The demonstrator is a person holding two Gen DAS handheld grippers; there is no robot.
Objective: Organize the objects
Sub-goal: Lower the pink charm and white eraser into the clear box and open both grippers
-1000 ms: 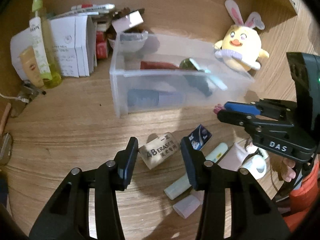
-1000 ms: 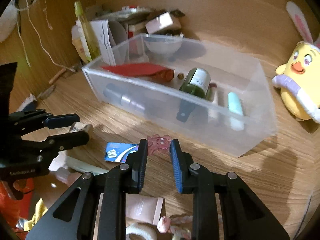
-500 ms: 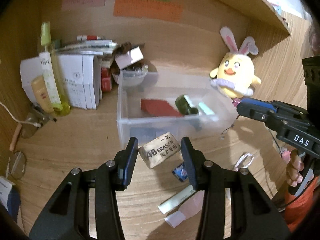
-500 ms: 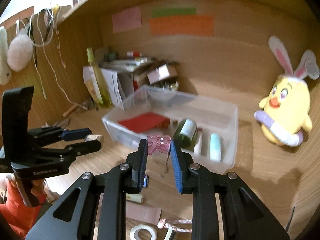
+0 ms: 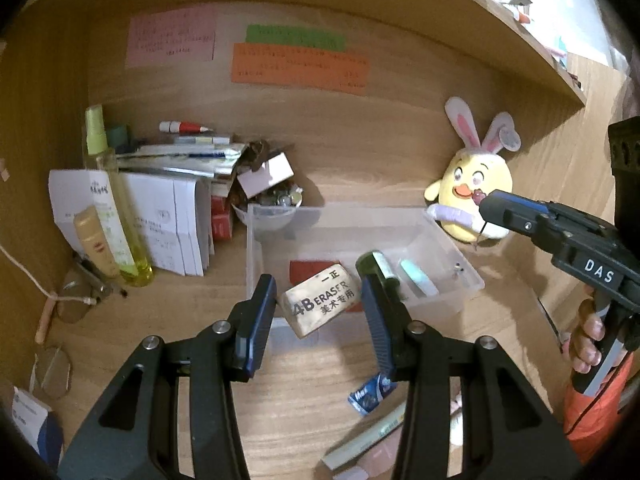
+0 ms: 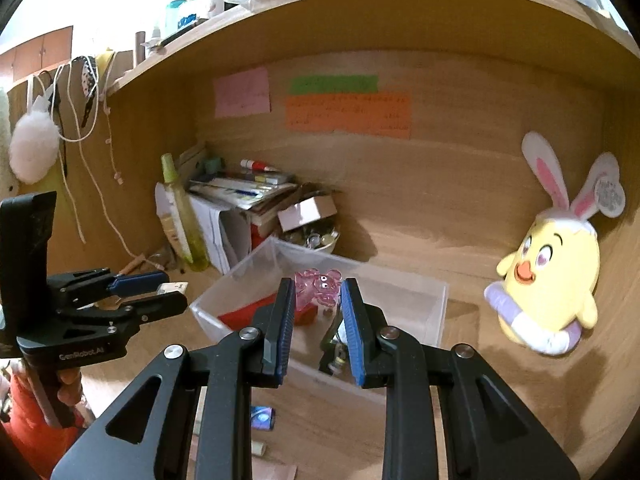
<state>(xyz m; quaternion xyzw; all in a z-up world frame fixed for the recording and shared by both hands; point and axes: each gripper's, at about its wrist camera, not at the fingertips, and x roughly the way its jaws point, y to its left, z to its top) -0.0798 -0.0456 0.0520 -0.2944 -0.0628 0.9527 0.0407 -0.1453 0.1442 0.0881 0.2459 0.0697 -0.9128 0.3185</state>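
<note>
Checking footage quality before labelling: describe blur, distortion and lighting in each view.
Left wrist view: fisheye bends the shelf edge, dark corners, warm dim light, eraser print sharp. Right wrist view: same bending, plush chick and clear bin slightly smeared, bright glare upper left.

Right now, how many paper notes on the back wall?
3: pink note on the left, green note right of it, orange note directly beneath the green. None look hidden.
</note>
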